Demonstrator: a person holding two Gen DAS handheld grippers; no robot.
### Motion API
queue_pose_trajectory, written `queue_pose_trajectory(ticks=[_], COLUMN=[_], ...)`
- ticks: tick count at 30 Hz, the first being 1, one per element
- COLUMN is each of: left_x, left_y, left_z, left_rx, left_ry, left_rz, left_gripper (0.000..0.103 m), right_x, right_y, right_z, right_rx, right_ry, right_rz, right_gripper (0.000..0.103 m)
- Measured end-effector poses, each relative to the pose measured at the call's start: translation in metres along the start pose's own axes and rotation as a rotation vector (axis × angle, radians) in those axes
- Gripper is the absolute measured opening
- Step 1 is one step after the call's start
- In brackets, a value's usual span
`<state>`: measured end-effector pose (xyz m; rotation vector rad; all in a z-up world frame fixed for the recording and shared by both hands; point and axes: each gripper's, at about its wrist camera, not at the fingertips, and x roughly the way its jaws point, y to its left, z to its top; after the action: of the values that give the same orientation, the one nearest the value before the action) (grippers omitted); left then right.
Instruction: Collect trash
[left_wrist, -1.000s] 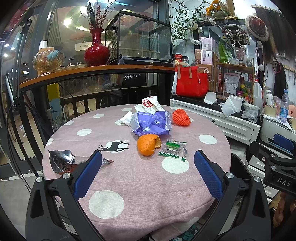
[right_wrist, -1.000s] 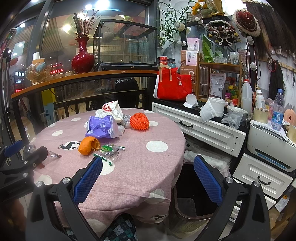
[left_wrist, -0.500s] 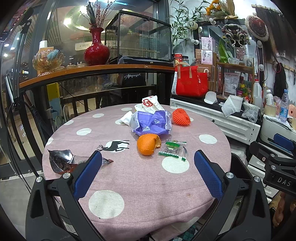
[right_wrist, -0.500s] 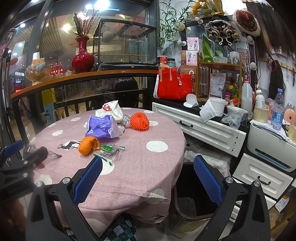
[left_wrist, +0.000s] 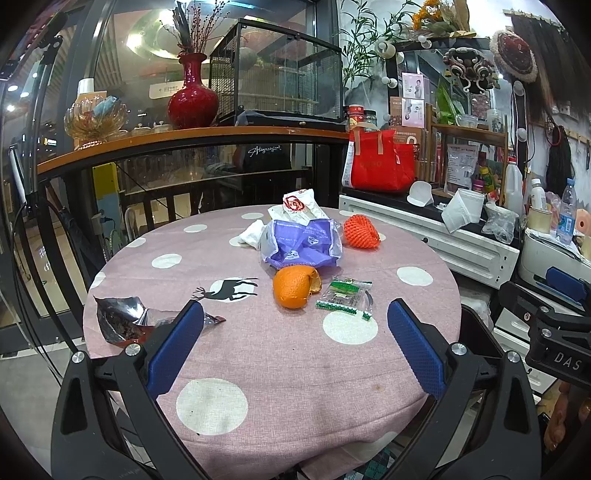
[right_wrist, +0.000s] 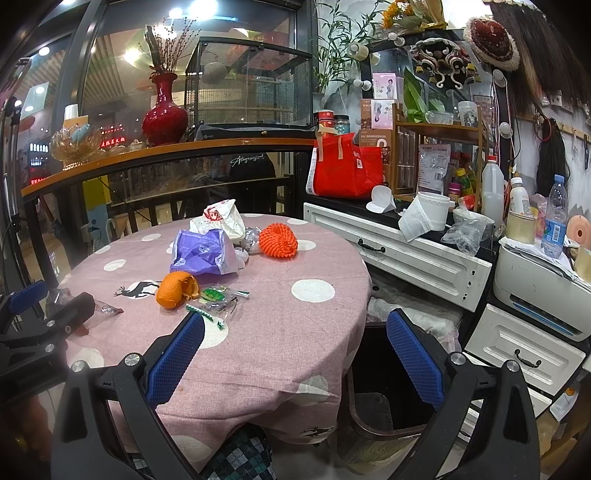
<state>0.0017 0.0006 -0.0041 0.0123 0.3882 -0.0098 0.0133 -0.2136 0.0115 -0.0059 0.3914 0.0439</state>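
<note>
Table: a round table under a pink cloth with white dots stands in front of both grippers; the trash lies scattered on its top.
Left gripper: the left gripper hovers above the near edge of the table, its blue fingers spread wide with nothing between them.
Right gripper: the right gripper hangs over the table's right edge, fingers spread wide and empty; below it stands a dark bin just beside the table.
Orange peel: an orange peel lies near the middle of the table, just in front of the purple bag.
Candy wrapper: a clear wrapper with green print lies just right of the peel.
Purple bag: a crumpled purple bag sits behind the peel.
White bag: a white bag with a red mark rests against the back of the purple bag.
Tissue: a white tissue lies at the purple bag's left side.
Orange net: an orange foam net lies to the right of the purple bag, near the far edge.
Foil packet: a torn silver packet lies at the table's left edge, partly behind the left gripper's left finger.
</note>
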Motion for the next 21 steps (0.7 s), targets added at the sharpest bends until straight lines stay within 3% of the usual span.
queue_pose_trajectory(ticks=[21], left_x=[0.012], left_y=[-0.005], left_z=[-0.006], left_rx=[0.029], left_ry=[0.053], left_rz=[-0.023], left_gripper=[0.098], right_x=[0.018], right_y=[-0.004], right_z=[-0.007], right_rx=[0.008], right_ry=[0.041], right_rz=[0.0], right_gripper=[0.098])
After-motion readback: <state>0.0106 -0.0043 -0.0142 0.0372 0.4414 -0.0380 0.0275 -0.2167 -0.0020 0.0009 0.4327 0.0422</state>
